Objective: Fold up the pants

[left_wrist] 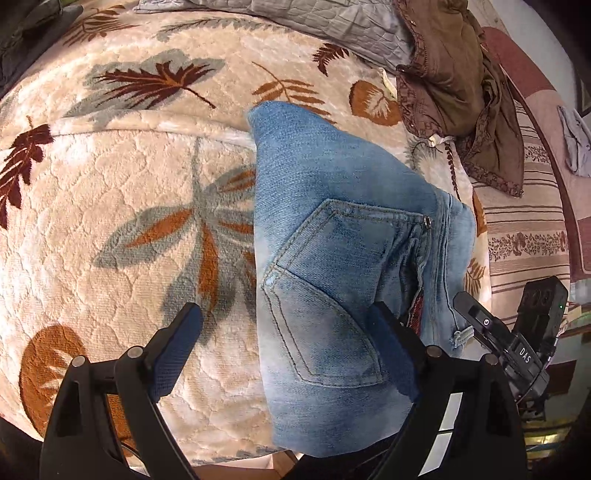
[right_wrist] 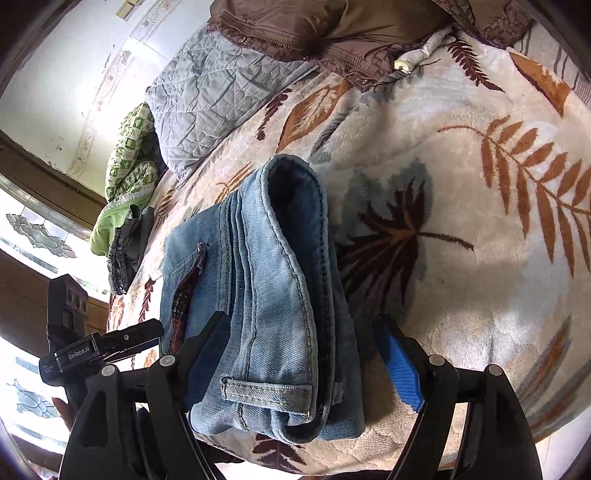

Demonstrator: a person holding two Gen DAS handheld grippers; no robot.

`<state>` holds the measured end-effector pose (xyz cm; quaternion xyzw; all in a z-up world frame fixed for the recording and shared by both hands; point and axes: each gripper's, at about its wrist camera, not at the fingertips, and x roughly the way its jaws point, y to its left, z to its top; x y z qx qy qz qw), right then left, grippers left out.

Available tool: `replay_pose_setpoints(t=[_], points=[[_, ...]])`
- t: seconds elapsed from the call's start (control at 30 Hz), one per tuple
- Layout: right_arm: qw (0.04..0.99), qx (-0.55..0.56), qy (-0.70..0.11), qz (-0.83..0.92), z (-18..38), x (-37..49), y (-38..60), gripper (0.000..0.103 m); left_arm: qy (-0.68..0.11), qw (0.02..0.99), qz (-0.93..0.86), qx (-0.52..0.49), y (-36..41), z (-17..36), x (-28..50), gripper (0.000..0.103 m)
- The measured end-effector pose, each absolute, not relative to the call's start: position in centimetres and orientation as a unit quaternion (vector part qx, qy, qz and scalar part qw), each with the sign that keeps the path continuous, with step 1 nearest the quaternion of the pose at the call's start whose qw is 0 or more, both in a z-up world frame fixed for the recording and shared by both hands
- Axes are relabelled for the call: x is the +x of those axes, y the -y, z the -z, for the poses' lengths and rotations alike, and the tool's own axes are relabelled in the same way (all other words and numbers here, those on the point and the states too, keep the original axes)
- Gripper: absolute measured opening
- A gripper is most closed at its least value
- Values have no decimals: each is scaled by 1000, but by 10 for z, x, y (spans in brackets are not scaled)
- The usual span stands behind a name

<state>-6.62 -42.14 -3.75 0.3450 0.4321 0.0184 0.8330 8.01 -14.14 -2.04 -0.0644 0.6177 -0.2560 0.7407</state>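
Light blue jeans [left_wrist: 332, 240] lie folded into a compact stack on a cream leaf-patterned blanket [left_wrist: 129, 166]. In the left wrist view the back pocket faces up. My left gripper [left_wrist: 291, 347] is open, its fingers straddling the stack's near left edge. In the right wrist view the jeans [right_wrist: 266, 295] show their waistband and a belt loop. My right gripper [right_wrist: 306, 358] is open, its fingers on either side of the waistband end. The other gripper shows at the side of each view.
A brown jacket [left_wrist: 458, 81] and a grey quilted cover [left_wrist: 314, 22] lie at the far side of the bed. A green patterned cloth [right_wrist: 129, 162] and dark jeans [right_wrist: 125, 251] sit at the bed's left end, near a window.
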Motion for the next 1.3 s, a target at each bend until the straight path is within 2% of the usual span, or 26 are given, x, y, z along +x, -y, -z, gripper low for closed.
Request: replay_pose_setpoints(t=[0.27, 0.33, 0.37, 0.4, 0.47, 0.53, 0.57, 0.63, 0.67, 0.7, 0.93, 1.0, 1.1, 1.17, 1.27, 1.3], points=[[833, 341, -435, -18, 44, -44, 428, 80, -636, 721, 262, -83, 159, 31, 91, 92], [838, 331, -433, -20, 44, -39, 428, 65, -635, 719, 267, -93, 161, 31, 93, 92], [840, 328, -430, -32, 43, -38, 427, 34, -632, 720, 272, -92, 163, 29, 94, 92], [838, 328, -433, -53, 42, -36, 426, 21, -628, 723, 275, -85, 165, 28, 93, 92], [846, 316, -427, -54, 38, -39, 425, 21, -625, 726, 278, -69, 168, 29, 93, 92], [842, 321, -431, -54, 43, -39, 426, 27, -630, 720, 281, -75, 166, 33, 93, 92], [835, 333, -434, -56, 46, -39, 429, 38, -632, 716, 284, -82, 164, 33, 93, 92], [825, 367, -424, -60, 49, -43, 438, 47, -636, 711, 289, -86, 162, 33, 94, 92], [822, 384, -417, -60, 49, -46, 443, 61, -637, 708, 292, -85, 162, 33, 94, 92], [820, 392, -413, -58, 50, -47, 447, 69, -638, 706, 296, -85, 162, 33, 94, 92], [810, 394, -426, -85, 66, -41, 450, 76, -627, 712, 307, -77, 175, 37, 92, 100], [809, 397, -419, -109, 68, -38, 447, 87, -623, 716, 305, -72, 178, 37, 92, 100], [802, 392, -425, -150, 70, -30, 434, 88, -624, 715, 307, -73, 179, 37, 93, 100], [819, 340, -440, -143, 64, -25, 420, 88, -624, 714, 308, -74, 178, 37, 94, 100], [832, 300, -451, -122, 58, -21, 405, 79, -621, 716, 310, -73, 179, 37, 93, 101], [831, 303, -451, -118, 57, -20, 404, 72, -621, 715, 312, -76, 179, 37, 93, 100]])
